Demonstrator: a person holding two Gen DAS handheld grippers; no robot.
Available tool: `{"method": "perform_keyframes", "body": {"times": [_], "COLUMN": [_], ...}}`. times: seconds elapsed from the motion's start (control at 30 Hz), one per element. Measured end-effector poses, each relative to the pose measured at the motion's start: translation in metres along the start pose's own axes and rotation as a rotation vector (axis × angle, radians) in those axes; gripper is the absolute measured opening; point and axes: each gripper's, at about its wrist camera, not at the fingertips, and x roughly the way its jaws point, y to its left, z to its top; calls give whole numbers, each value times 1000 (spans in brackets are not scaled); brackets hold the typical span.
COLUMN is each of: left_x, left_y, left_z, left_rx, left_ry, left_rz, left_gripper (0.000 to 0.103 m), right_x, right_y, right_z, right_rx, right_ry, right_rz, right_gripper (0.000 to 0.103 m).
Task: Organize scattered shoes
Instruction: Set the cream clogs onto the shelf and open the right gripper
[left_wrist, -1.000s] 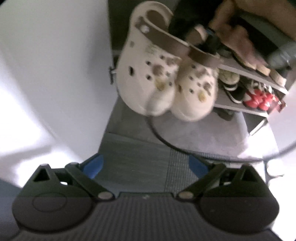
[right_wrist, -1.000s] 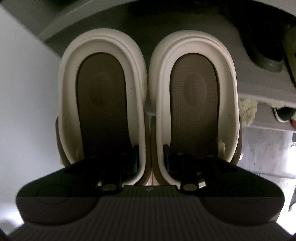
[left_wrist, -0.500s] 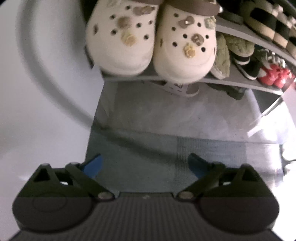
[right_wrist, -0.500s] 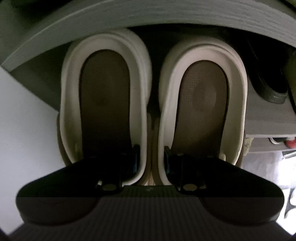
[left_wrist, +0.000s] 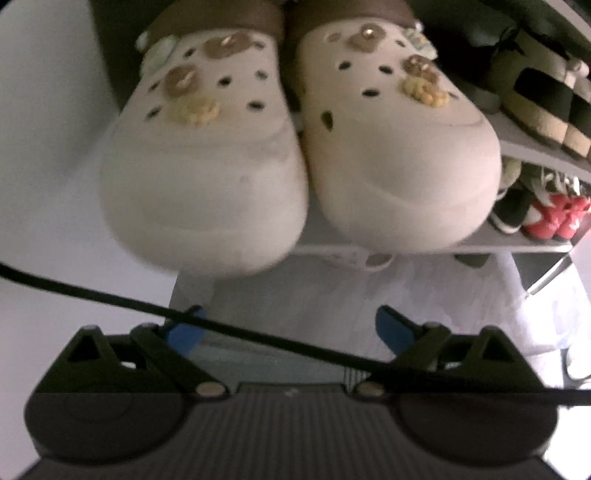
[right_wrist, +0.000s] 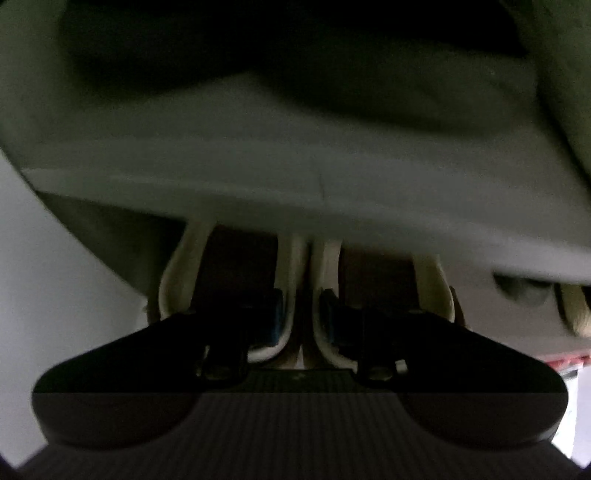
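The right gripper (right_wrist: 303, 317), jaws pinching both clogs' (left_wrist: 207, 166) inner walls, has them nearly shelved; left gripper (left_wrist: 290, 326) spread, idle at six o'clock.

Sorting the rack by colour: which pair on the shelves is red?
The red sneakers at the far right of the lower shelf; the cream clogs and the striped sandals above them show no red.

Black cable (left_wrist: 258, 334), white wall (left_wrist: 48, 147).

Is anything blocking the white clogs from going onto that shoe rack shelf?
Nothing visible blocks them. The white clogs, pinched together by the right gripper, have bare shelf ahead. The striped sandals sit further right.
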Motion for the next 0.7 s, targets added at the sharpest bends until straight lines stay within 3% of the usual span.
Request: {"method": "perform_keyframes", "body": {"times": [0.13, 0.33, 0.4, 0.47, 0.53, 0.7], "left_x": [2, -3, 0, 0, 0, -3], "left_y": [2, 10, 12, 11, 11, 13], "left_z": [8, 11, 12, 11, 10, 11], "left_rx": [-19, -41, -65, -56, -47, -38], "left_ry": [13, 30, 50, 47, 47, 42], "left_rz": [-9, -25, -32, -27, -25, -37], "left_gripper": [98, 95, 95, 95, 95, 95], "right_x": [5, 7, 5, 3, 1, -9], "right_y": [7, 0, -3, -4, -4, -7], "right_z": [-2, -2, -5, -8, -11, -15], "right_rx": [-71, -52, -44, -47, -51, -73], "right_ry": [-41, -82, -116, -143, -165, -222], "right_rz": [3, 65, 104, 118, 128, 171], "right_gripper": [26, 32, 39, 65, 74, 75]}}
